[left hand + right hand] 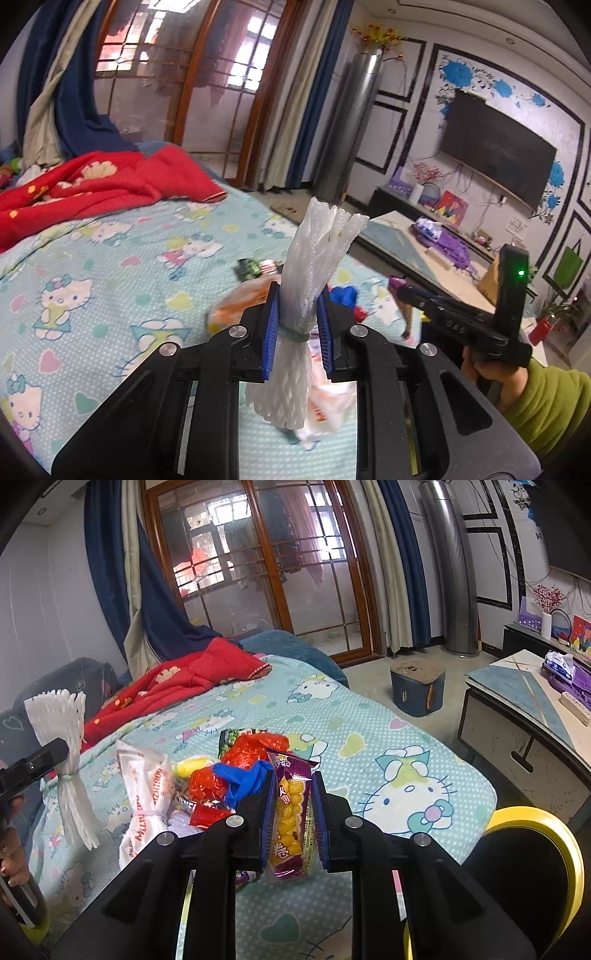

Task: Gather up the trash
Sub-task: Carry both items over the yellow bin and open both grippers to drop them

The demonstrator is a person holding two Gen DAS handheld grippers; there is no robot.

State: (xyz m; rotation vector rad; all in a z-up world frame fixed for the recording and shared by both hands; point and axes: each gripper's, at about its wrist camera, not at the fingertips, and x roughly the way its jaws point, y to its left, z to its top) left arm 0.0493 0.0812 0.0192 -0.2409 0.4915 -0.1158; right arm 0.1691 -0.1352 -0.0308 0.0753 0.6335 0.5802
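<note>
Trash is held in both grippers above a bed. In the left wrist view, the left gripper (297,325) sits low in the middle of the frame. Its two blue pads (272,325) are clamped on a white foam net (314,266), the kind that wraps fruit. A thin green band ties the net near the pads. The net stands almost straight up, with its frayed top fanning out toward the middle of the frame and its bottom hanging down between the black arms of the gripper.

At the lower right of that view, a hand (480,373) in a green sleeve (546,410) grips the handle of the right gripper. That gripper points to the left, with a small green light on its tall black back.

In the right wrist view, the right gripper (293,812) is squeezed on a purple snack packet (293,808) with yellow puffs printed on it. The packet stands upright between the blue pads, and its top sticks out above them.

Behind the packet, in the middle of the frame, a pile of trash (236,771) lies on the cartoon cat bedsheet (388,746): red wrappers, a blue glove and a white bag with orange letters. A red blanket (192,679) lies at the upper left. At the lower right is a black bin with a yellow rim (554,830), just beside the bed.
</note>
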